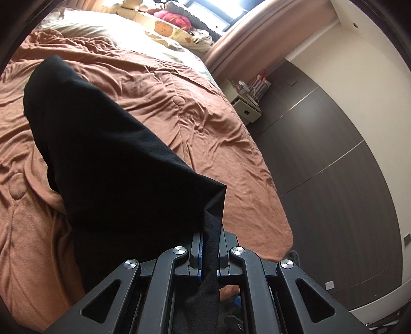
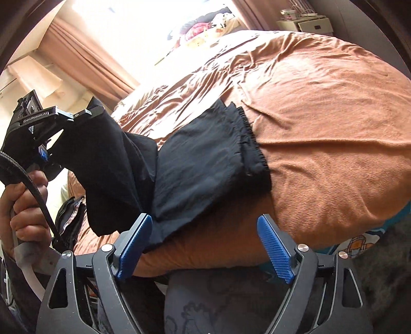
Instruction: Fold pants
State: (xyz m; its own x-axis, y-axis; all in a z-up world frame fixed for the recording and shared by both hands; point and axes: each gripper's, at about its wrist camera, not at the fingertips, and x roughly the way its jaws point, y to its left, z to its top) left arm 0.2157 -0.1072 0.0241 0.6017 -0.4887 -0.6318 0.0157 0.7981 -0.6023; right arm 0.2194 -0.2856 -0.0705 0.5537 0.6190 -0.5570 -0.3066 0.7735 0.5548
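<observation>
Our left gripper (image 1: 211, 253) is clamped tight on a pinch of the black pants (image 1: 108, 154), the cloth bunched between its blue pads and trailing down past the linkage. From that grip we see the fabric stretch away in a dark sheet, lifted off the orange-brown blanket (image 1: 159, 84) that covers the bed. Our right gripper (image 2: 205, 244) stands wide apart, its ribbed blue pads (image 2: 276, 253) bare; the left pad sits just at the near edge of the pants, but nothing is pressed between the two. In the right wrist view we see the pants lying partly flat near the front edge of the bed, a ruffled edge (image 2: 250, 140) of the cloth toward the middle of the blanket, while the other end rises up to the left gripper (image 2: 77, 115), held by our left hand (image 2: 24, 203) around its handle with a black cable hanging beside it. Pillows (image 1: 167, 30) and soft toys (image 1: 174, 18) sit at the far end of the bed, and a small white cabinet (image 1: 245, 105) stands by the dark wall panels.
</observation>
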